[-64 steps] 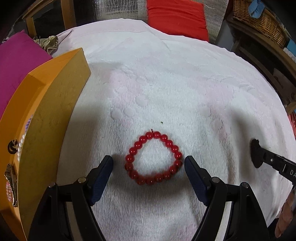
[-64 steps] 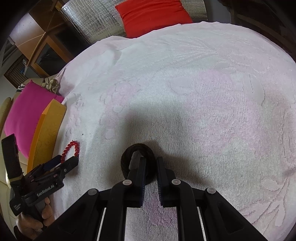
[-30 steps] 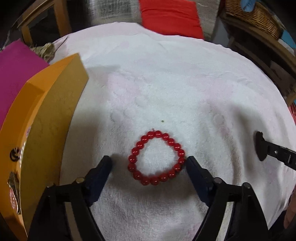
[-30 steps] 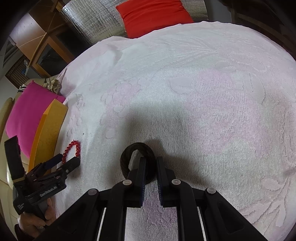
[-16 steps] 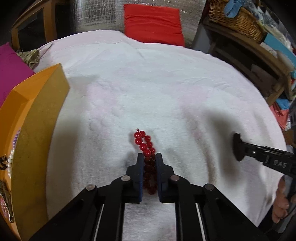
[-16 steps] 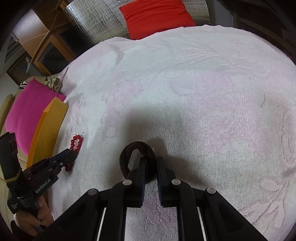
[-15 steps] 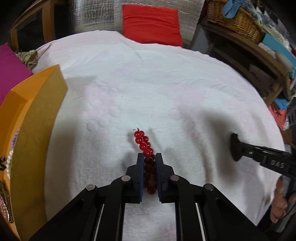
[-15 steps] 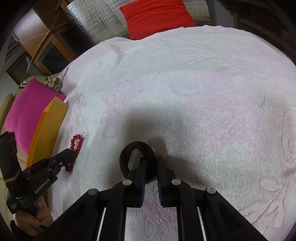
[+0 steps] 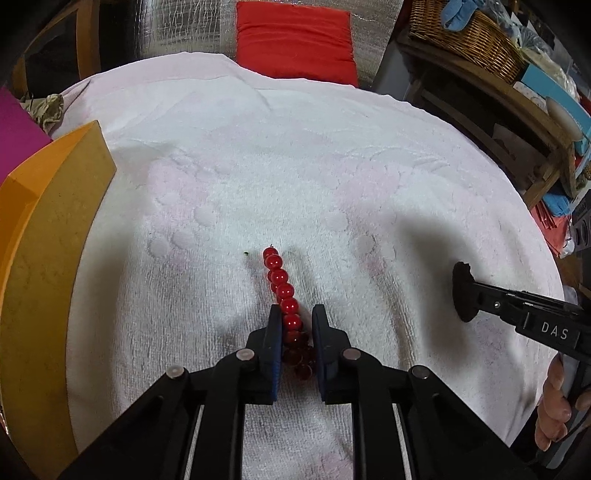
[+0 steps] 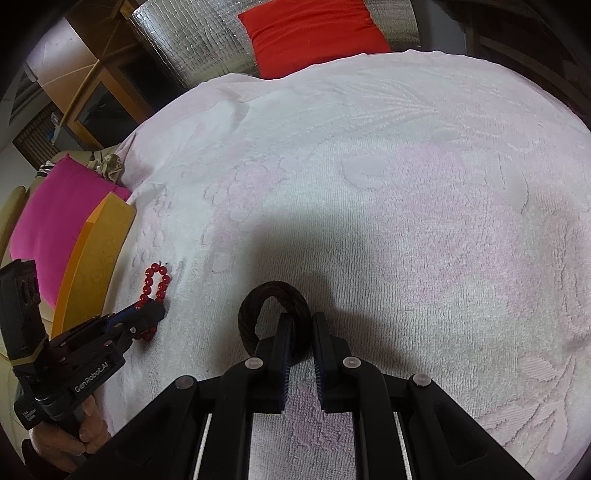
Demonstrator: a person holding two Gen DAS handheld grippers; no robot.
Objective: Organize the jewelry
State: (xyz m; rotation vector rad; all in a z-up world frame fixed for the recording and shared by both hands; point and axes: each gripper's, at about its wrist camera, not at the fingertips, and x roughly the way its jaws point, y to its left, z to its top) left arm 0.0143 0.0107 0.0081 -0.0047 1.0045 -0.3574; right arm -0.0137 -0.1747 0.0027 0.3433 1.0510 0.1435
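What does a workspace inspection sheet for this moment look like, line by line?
Surface: white embossed towel covering the table.
Job's things: red bead bracelet squeezed into a narrow strand; dark bangle; orange jewelry box at the left edge.
Clutter: small dark speck beside the bracelet.
Grippers: left claw clamped on the bracelet, jaws easing open slightly; right claw shut on the bangle's rim.
Cables: nothing seen.
Surroundings: red cushion, magenta cushion, wicker basket.
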